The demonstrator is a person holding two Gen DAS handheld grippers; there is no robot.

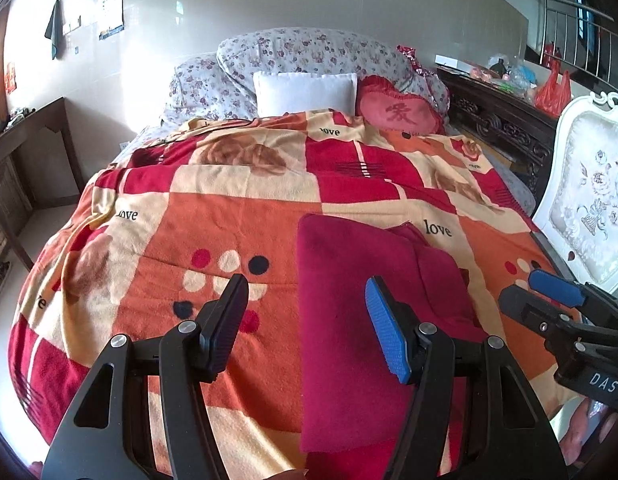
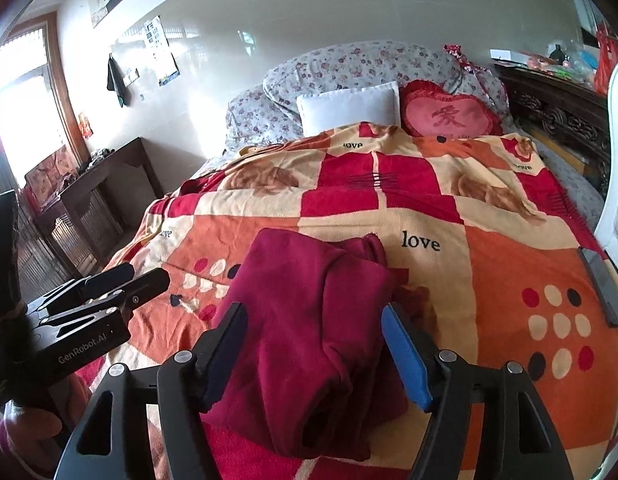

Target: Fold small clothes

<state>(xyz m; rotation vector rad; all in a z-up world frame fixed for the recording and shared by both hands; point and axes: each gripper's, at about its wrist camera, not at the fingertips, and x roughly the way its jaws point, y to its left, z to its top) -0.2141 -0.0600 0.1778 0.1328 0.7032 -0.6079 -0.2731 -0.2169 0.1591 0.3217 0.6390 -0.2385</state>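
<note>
My left gripper (image 1: 305,312) and right gripper (image 2: 313,344) hover spread, pinching nothing. The folded maroon garment (image 2: 309,320) lies on the checked blanket (image 1: 213,216) beneath them, its near edge cut off behind my gripper frames.

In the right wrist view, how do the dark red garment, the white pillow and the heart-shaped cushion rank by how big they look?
1. Dark red garment, largest, though it lies nearest the camera.
2. White pillow and heart-shaped cushion: look alike, both partly hidden by the blanket, so unranked.
</note>
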